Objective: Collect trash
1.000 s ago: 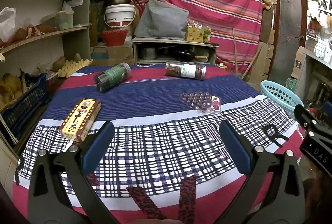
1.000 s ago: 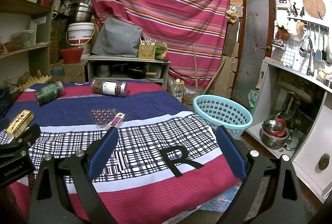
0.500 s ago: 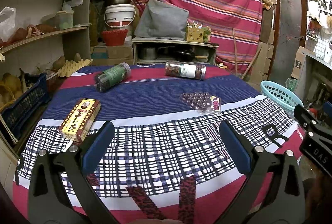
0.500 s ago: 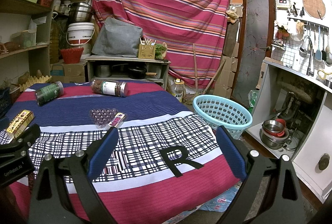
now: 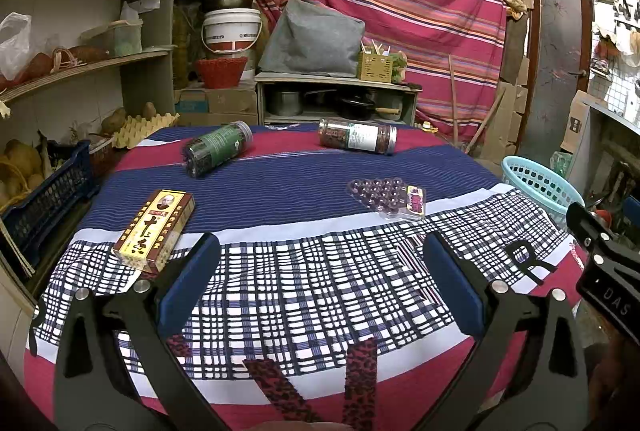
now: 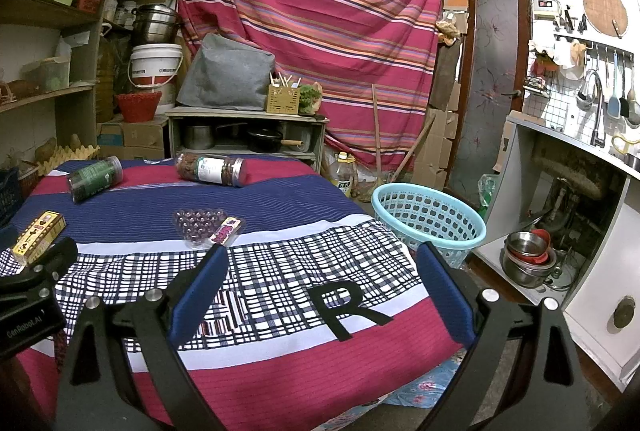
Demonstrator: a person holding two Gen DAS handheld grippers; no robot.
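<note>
On the cloth-covered table (image 5: 320, 283) lie a yellow-brown carton (image 5: 154, 230), a green-label jar (image 5: 217, 148) on its side, a white-label jar (image 5: 357, 136) on its side, and a clear blister tray (image 5: 386, 196). A light blue basket (image 6: 430, 219) stands on the floor off the table's right edge. My left gripper (image 5: 320, 259) is open and empty above the near checked cloth, the carton just beyond its left finger. My right gripper (image 6: 322, 267) is open and empty over the table's near right part, the blister tray (image 6: 206, 227) ahead-left.
Shelves (image 5: 80, 63) and a blue crate (image 5: 44, 199) flank the table's left. A low cabinet with pots (image 5: 336, 99) stands behind. A white sink counter (image 6: 580, 191) with steel bowls (image 6: 528, 259) beneath it is at the right.
</note>
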